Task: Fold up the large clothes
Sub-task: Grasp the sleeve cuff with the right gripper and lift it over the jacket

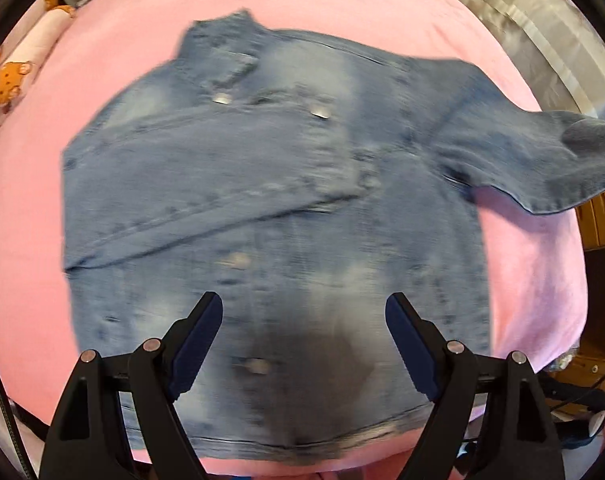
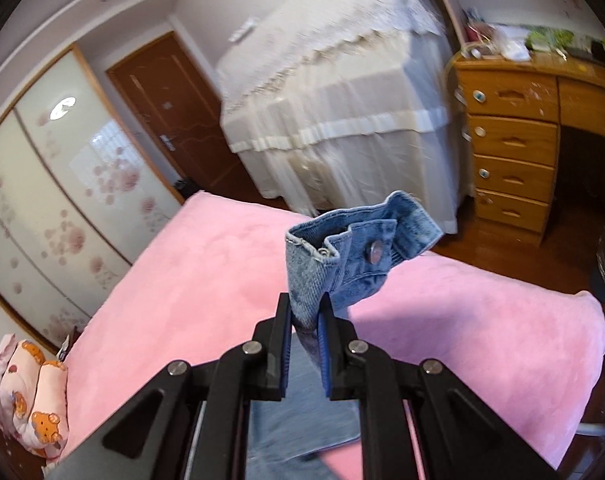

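Bed with pink blanket carries a denim jacket spread flat and bear-print pillows at one end.

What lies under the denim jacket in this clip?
The denim jacket lies spread on a pink blanket, which shows all around it. One sleeve is folded across its front. Anything beneath the jacket's body is covered.

I count one denim jacket on one pink bed; four metal snaps show on its front, one more on the cuff; two hand-held grippers, left and right; four drawers in the wooden desk; one bear-print pillow.
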